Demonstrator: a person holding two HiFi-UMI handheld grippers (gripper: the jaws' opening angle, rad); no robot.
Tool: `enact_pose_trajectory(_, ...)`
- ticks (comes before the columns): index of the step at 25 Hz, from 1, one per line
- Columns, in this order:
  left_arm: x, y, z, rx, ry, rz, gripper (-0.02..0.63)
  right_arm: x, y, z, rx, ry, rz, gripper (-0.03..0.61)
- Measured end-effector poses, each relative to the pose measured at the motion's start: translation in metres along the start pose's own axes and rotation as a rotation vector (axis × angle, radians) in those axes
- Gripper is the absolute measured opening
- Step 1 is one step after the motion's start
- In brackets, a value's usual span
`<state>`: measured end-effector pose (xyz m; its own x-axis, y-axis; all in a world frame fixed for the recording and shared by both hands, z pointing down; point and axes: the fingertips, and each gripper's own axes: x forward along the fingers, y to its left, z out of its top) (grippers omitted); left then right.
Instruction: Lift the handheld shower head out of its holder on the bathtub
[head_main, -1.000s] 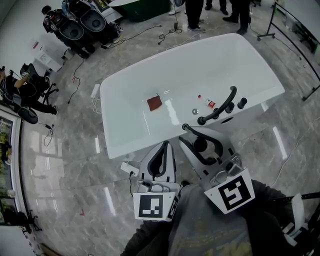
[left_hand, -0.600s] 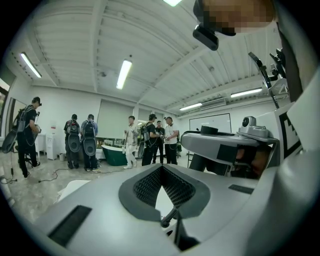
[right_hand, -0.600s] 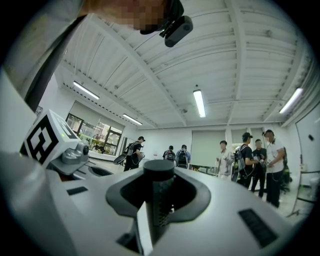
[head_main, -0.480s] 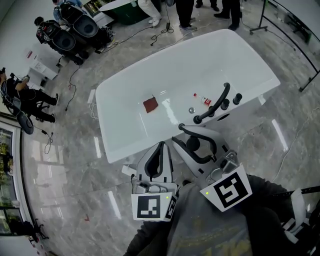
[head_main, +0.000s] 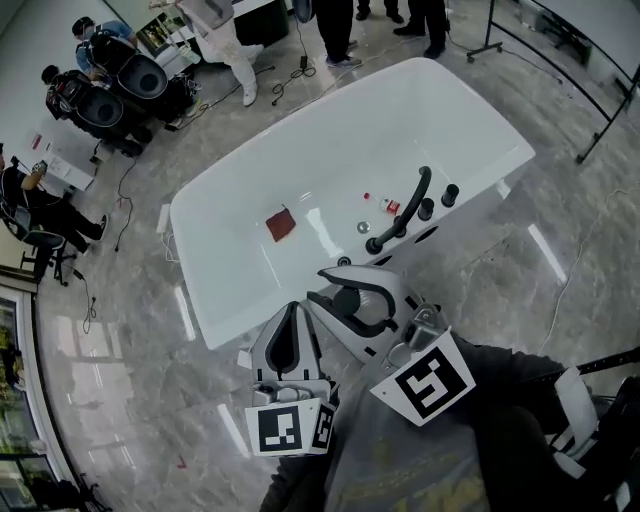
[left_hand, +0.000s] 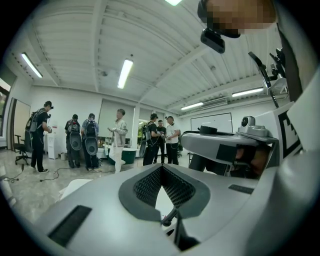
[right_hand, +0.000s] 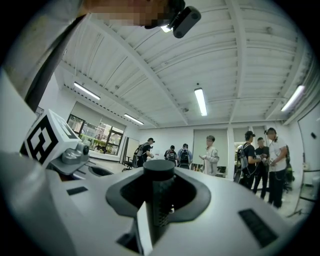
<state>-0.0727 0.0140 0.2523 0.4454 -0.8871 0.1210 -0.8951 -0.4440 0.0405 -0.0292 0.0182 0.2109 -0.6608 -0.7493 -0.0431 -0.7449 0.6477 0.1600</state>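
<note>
A white bathtub (head_main: 190, 260) fills the middle of the head view. On its near right rim are a long black spout (head_main: 400, 212), two black knobs (head_main: 427, 208) and an oval hole (head_main: 425, 237). My right gripper (head_main: 325, 283) hovers just short of that rim, shut on an upright black cylinder (head_main: 350, 300), apparently the handheld shower head (right_hand: 159, 175). No hose is visible. My left gripper (head_main: 292, 308) is beside it on the left, with its tips together (left_hand: 161, 169) and nothing between them.
Inside the tub lie a red-brown cloth (head_main: 281, 224), a small bottle (head_main: 390, 205) and the drain (head_main: 363, 227). Several people (head_main: 335, 25) stand beyond the tub's far end, with cables (head_main: 120, 190) and black gear (head_main: 130, 85) on the marble floor at the upper left.
The head view has swung, so the tub and both grippers sit further left in the picture. The right gripper still holds the black cylinder the same way, and the left stays shut.
</note>
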Motion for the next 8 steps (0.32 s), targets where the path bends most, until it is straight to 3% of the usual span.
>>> enact_pose_trajectory(3, -0.005, 0.006, -0.006, 0.007, -0.001, 0.029, 0.003, 0.004, 0.008, -0.009, 0.014, -0.006, 0.021, 0.103)
enact_pose_trajectory(8, -0.018, 0.022, -0.039, 0.035, 0.021, 0.165, 0.003, 0.016, 0.031, -0.033, -0.001, -0.083, 0.157, 0.103)
